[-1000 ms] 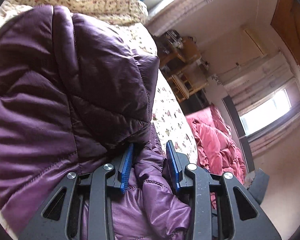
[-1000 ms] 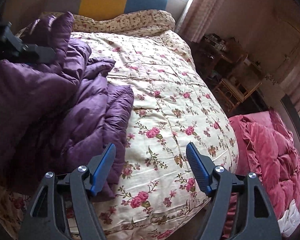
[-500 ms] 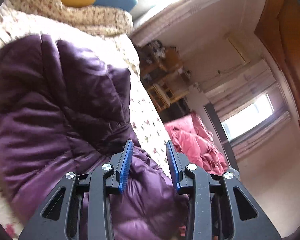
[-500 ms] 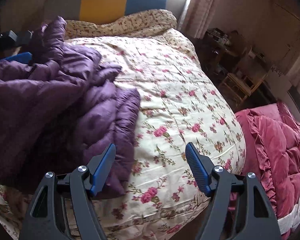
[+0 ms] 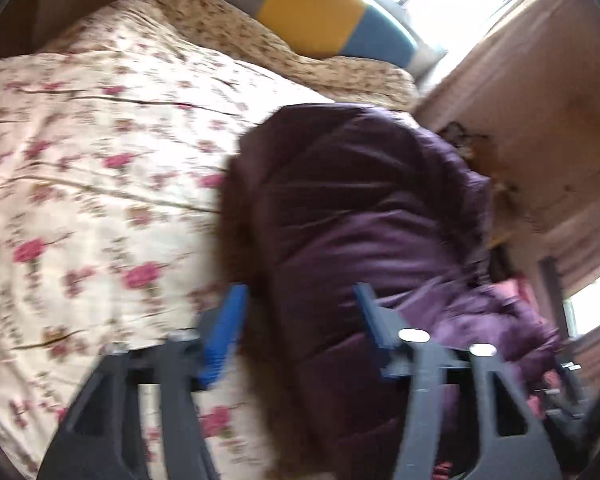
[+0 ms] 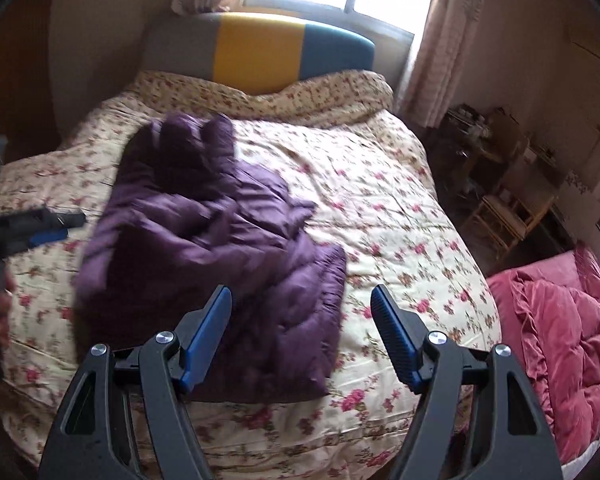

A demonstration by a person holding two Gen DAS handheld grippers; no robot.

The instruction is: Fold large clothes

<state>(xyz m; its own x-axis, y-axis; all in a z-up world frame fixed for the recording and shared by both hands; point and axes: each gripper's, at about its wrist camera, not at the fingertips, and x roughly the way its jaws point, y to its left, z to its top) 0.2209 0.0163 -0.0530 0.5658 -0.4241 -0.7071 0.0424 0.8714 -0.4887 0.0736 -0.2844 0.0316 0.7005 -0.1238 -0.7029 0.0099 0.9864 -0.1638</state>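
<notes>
A purple quilted jacket lies in a rumpled heap on the floral bed quilt. My left gripper has its jaws opening, and its pads do not press the jacket, which shows blurred past them. From the right wrist view the left gripper sits at the far left, beside the jacket and apart from it. My right gripper hovers open above the jacket's near edge, with nothing between its fingers.
A grey, yellow and blue headboard stands at the bed's far end under a window. A pink-red quilt lies off the bed's right side, with wooden shelves and a chair behind it. A hand shows at the left edge.
The left gripper let go of the jacket fold and swung away to the left. The jacket dropped into a heap on the bed. The right gripper rose and drew back, still open.
</notes>
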